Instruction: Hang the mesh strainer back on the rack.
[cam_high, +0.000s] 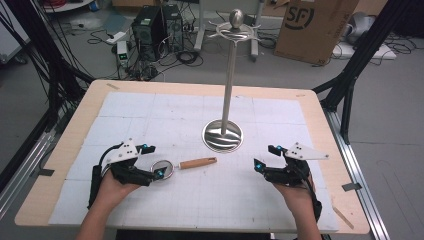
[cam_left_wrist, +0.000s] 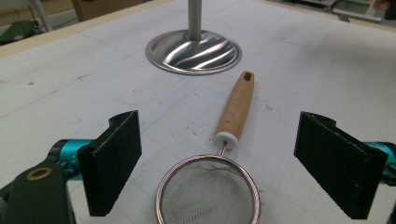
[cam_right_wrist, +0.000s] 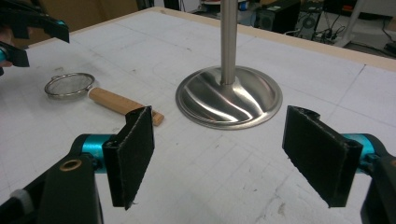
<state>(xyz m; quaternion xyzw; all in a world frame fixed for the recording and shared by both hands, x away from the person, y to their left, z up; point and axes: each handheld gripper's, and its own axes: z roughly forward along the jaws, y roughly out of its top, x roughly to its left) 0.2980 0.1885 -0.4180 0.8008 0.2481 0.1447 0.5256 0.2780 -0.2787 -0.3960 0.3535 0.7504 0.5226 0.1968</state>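
Observation:
A small mesh strainer (cam_high: 163, 170) with a wooden handle (cam_high: 198, 162) lies flat on the white mat, its handle pointing right toward the steel stand's round base (cam_high: 223, 135). My left gripper (cam_high: 152, 161) is open, its jaws on either side of the mesh bowl (cam_left_wrist: 208, 193) and just above it, not touching it. The wooden handle (cam_left_wrist: 237, 107) runs away from that gripper toward the base (cam_left_wrist: 194, 52). My right gripper (cam_high: 265, 156) is open and holds nothing, right of the stand. From it I see the strainer (cam_right_wrist: 69, 86) at left and the base (cam_right_wrist: 229, 96) ahead.
The stand's tall pole (cam_high: 231, 75) rises from the base to a hook ring with a knob (cam_high: 236, 18). The white mat (cam_high: 150, 115) covers a wooden table (cam_high: 322, 120). Black frame posts, cables, computer cases and a cardboard box (cam_high: 315, 27) lie beyond the table.

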